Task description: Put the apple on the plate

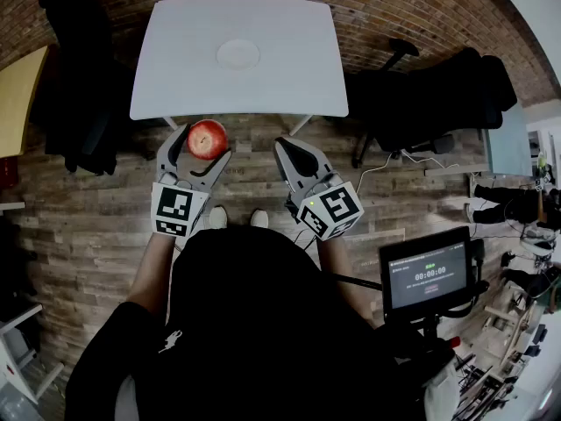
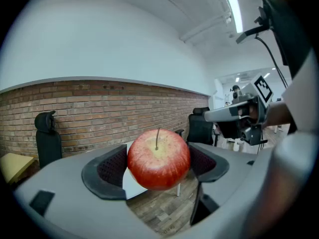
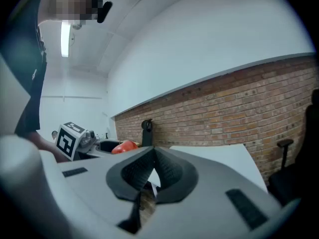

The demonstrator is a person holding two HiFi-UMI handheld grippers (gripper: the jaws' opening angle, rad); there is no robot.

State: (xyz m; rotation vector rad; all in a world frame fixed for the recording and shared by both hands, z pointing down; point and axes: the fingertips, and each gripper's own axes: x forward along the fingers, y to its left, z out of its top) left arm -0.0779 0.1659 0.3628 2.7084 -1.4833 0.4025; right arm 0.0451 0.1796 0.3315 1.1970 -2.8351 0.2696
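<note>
Round red apple [image 2: 158, 158]: upright, stem pointing up, no marked long axis. Left gripper [image 1: 204, 143]: jaws spread wide, pads pressed on the apple's two sides, held over the wood-plank floor [image 1: 96, 209] just short of the white rectangular table's [image 1: 175, 77] near edge. Small white round plate [image 1: 237, 54]: mid-table, beyond that edge. Right gripper [image 3: 152, 151]: jaws closed together, empty. Black monitor [image 1: 428, 274], near right, reads "00:00:00".

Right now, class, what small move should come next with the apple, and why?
Probably carry the left gripper forward over the table toward the plate. Its jaws already clamp the apple, which looks short of the table's near edge, while the plate sits mid-table, bare.
</note>
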